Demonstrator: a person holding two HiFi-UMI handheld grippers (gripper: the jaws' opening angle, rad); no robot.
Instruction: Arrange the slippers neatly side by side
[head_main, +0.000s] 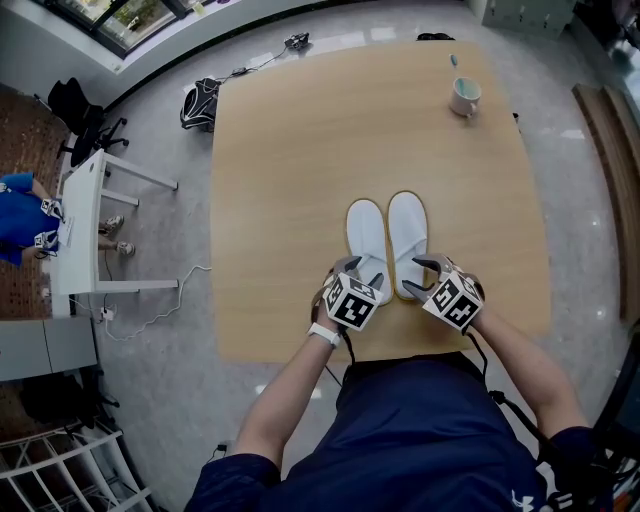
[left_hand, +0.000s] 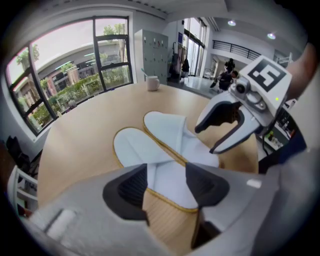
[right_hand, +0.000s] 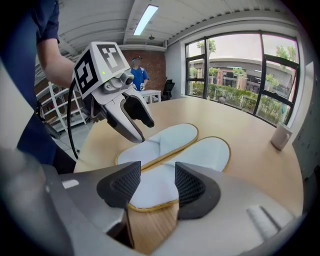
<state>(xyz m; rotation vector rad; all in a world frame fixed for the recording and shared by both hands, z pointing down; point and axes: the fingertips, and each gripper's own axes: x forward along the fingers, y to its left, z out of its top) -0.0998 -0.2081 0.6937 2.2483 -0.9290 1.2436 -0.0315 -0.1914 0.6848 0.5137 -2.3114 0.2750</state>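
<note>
Your two forearms reach forward from your body across the near edge of the light wooden table (head_main: 300, 150). Both angle down toward its surface, with the marker cubes turned up toward you.

1. Left gripper (head_main: 358, 270): it points steeply down over the heel end of the left white fabric slipper with tan edging (head_main: 366, 235). Its jaws stand apart and hold nothing. In the left gripper view, the dark ribbed pads (left_hand: 131, 187) frame that slipper's heel, with bare table showing below it. Neither pad presses on the slipper.

2. Right gripper (head_main: 418, 277): it points down and slightly inward, toward the left gripper, over the heel end of the right white fabric slipper with tan edging (head_main: 407, 230). Its jaws are likewise spread and empty. In the right gripper view, the heel shows in the gap between the pads (right_hand: 122, 185), and neither pad bears on it.

3. The two grippers sit near each other but do not touch.

4. Slippers: both lie flat on the table just beyond the grippers, in the near half. They are parallel and side by side, with their inner edges touching or very nearly so. The heels face you, the toes point away, and the toe ends are level.

5. Far right corner of the table: a white mug (head_main: 465, 97) stands upright, well apart from the slippers.
</note>
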